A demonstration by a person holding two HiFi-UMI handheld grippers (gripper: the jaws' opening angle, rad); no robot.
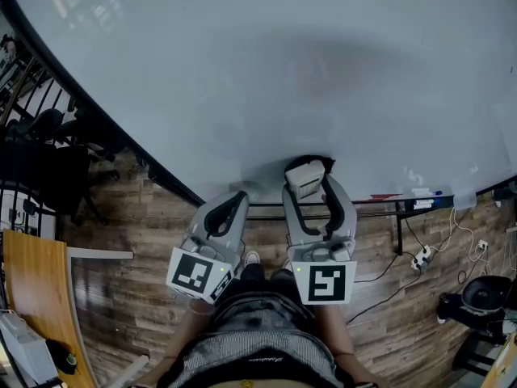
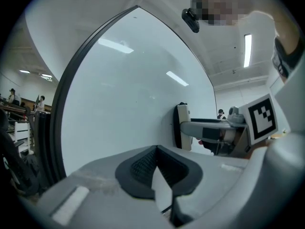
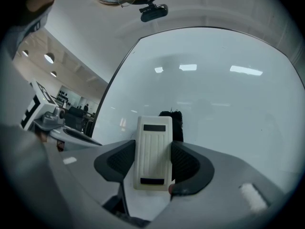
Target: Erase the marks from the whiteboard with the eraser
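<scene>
The whiteboard [image 1: 266, 63] fills most of the head view and looks wiped, with only faint smudges. My right gripper [image 1: 311, 186] is shut on the white eraser [image 1: 304, 178], whose black felt presses the board near its lower edge. In the right gripper view the eraser [image 3: 153, 151] sits upright between the two dark pads, felt [image 3: 174, 123] against the whiteboard [image 3: 214, 89]. My left gripper [image 1: 228, 210] hangs just left of it, shut with nothing in it; its pads [image 2: 143, 166] meet in the left gripper view, where the eraser [image 2: 183, 126] shows to the right.
Below the board a marker tray [image 1: 404, 202] carries a red and a blue marker. A wooden floor [image 1: 129, 217], black chairs [image 1: 48, 160] at left, a desk edge [image 1: 36, 297], cables and a power strip [image 1: 420, 257] at right lie below. Black frame [image 2: 59, 109] edges the board.
</scene>
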